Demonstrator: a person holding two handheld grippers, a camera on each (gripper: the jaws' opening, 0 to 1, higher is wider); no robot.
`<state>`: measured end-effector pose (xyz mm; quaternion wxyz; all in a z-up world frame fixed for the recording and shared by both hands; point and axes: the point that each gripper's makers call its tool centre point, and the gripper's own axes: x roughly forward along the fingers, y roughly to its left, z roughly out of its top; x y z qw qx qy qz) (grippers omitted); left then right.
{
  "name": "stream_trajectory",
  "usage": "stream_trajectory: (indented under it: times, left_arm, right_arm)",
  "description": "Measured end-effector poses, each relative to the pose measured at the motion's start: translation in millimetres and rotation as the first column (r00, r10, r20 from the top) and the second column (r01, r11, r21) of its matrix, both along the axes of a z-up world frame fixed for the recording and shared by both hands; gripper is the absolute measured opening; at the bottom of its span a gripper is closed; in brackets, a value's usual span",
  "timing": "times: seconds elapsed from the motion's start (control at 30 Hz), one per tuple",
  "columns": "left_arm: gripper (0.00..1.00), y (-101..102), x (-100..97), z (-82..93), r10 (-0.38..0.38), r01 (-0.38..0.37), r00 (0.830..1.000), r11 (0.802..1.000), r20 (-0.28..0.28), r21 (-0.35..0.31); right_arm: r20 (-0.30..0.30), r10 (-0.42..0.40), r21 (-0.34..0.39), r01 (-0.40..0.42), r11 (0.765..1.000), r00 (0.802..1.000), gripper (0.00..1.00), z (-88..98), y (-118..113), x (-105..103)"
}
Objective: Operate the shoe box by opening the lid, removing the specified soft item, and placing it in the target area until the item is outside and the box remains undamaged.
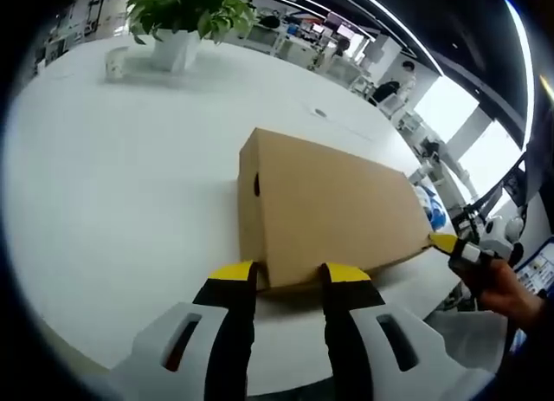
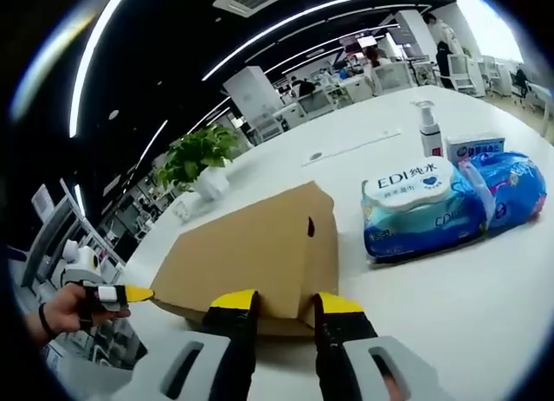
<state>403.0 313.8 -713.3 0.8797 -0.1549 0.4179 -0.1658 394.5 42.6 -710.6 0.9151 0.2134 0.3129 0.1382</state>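
A brown cardboard shoe box (image 1: 329,206) lies on the white table (image 1: 112,184) with its lid closed. My left gripper (image 1: 289,273) is open, and its yellow-tipped fingers (image 1: 232,272) stand on either side of the box's near edge. The right gripper (image 1: 457,249) comes in from the right and touches the box's far corner. In the right gripper view, the box (image 2: 251,254) sits just ahead of my open right gripper (image 2: 286,302), whose jaws straddle its near corner. The left gripper (image 2: 117,295), held by a hand, meets the box's left end. The box's contents are hidden.
To the right of the box are a pack of wet wipes (image 2: 415,206), a blue soft pack (image 2: 512,189), a pump bottle (image 2: 428,128) and a small carton (image 2: 474,146). A potted plant (image 1: 186,20) stands at the far side, with a small cup (image 1: 115,63) beside it. Bare tabletop lies left of the box.
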Motion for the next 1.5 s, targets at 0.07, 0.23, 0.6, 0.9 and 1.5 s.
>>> stream_trajectory:
  times: [0.07, 0.23, 0.6, 0.9, 1.5]
  left_arm:
    - [0.29, -2, 9.5, -0.1, 0.002, -0.002, 1.000, 1.000, -0.001, -0.001]
    - [0.29, -6, 35.6, -0.2, 0.002, -0.002, 1.000, 1.000, -0.007, -0.004]
    - [0.29, -23, 82.7, 0.5, -0.010, 0.010, 1.000, 1.000, -0.005, 0.003]
    - [0.29, -33, 90.7, 3.5, -0.024, 0.024, 1.000, 1.000, -0.011, 0.012]
    - [0.40, -20, 42.0, 20.1, -0.024, 0.020, 0.995, 0.999, 0.097, 0.041]
  right_arm:
    - [0.000, 0.000, -0.006, 0.000, 1.000, 1.000, 0.21, 0.1, -2, 8]
    - [-0.005, 0.003, 0.001, -0.003, 1.000, 1.000, 0.22, -0.6, -7, 26]
    - [-0.005, -0.007, -0.025, 0.007, 1.000, 1.000, 0.22, 6.6, -17, 63]
    - [-0.007, -0.004, -0.042, 0.003, 0.999, 1.000, 0.22, 8.8, -21, 67]
    - [0.077, 0.010, -0.133, 0.000, 0.991, 0.997, 0.38, 27.1, -66, 20]
